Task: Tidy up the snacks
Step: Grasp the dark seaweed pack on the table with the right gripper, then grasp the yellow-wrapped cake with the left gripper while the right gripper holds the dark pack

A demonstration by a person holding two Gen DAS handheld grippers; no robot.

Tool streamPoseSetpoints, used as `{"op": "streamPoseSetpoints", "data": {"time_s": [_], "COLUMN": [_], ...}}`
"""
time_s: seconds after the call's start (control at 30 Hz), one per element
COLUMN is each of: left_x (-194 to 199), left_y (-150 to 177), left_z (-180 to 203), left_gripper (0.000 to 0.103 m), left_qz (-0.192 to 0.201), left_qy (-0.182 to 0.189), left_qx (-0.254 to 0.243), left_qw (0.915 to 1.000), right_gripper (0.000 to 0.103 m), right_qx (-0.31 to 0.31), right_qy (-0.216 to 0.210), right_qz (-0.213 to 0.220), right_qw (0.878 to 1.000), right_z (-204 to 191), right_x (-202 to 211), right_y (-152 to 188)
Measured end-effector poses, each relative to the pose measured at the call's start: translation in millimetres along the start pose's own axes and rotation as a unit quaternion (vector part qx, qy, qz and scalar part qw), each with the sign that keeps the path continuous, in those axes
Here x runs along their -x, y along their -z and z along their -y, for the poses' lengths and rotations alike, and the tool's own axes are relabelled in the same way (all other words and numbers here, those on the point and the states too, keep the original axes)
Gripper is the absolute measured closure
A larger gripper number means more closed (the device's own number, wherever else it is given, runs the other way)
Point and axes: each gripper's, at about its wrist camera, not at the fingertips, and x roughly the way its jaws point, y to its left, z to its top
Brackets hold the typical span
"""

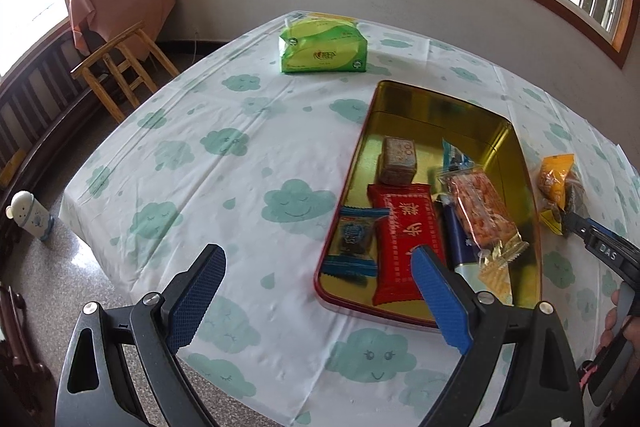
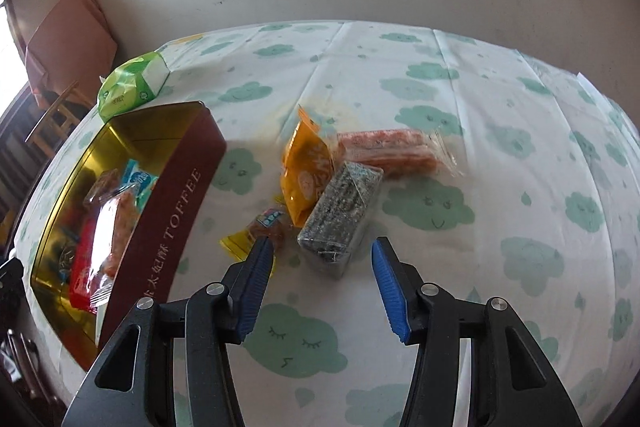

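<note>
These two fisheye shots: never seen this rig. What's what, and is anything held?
No robot here: a person holds a pair of hand tongs in each hand, with a camera on each looking along its blue-padded fingers.

Left view: the left tongs hang open and empty over the near end of the tin, which lies on the clouded tablecloth. The tin already holds several snacks, among them a red pack. A green tissue pack sits beyond. The right tongs show at the right edge.

Right view: the right tongs are open, nothing gripped, just short of the loose snacks: a dark speckled bar, an orange bag, a small yellow sweet, and a clear pack.
</note>
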Motion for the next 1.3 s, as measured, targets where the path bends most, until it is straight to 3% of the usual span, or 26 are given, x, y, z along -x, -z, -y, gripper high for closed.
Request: {"op": "streamPoseSetpoints", "data": {"time_s": [0.13,0.23,0.5,0.57,0.8,1.1,1.3], "left_x": [-0.9,-1.6,-1.9,1.1,8.0,0.6,-12.8], "left_y": [0.4,0.1,-3.8,-4.0,-3.7,-3.4,-8.7], "left_z": [9.2,15.8,42.1,53.2,98.6,173.9,208.4], "left_gripper": [0.011,0.010,0.010,0.010,0.010,0.011,0.011], "left_qz": [-0.002,-0.003,0.000,0.005,0.020,0.014,0.007], "left_qy": [0.005,0.008,0.021,0.027,0.052,0.113,0.120], "left_qx": [-0.011,-0.019,-0.042,-0.057,-0.108,-0.174,-0.197], "left_qw": [0.9999,0.9998,0.9989,0.9980,0.9926,0.9782,0.9730], "right_gripper": [0.050,0.051,0.064,0.073,0.076,0.076,0.076], "right_qx": [-0.005,-0.001,-0.005,-0.001,0.023,0.001,-0.031], "right_qy": [-0.003,0.030,0.021,0.015,0.035,0.102,0.130], "right_qz": [0.004,0.010,0.009,0.010,0.023,0.031,0.032], "right_qw": [1.000,1.000,1.000,1.000,0.999,0.994,0.991], "right_z": [1.9,5.8,17.1,17.5,31.8,109.4,158.4], "right_x": [-8.8,-8.9,-21.3,-26.5,-21.3,0.3,11.7], "right_y": [-2.2,-4.5,-5.5,-7.6,0.3,18.9,27.0]}}
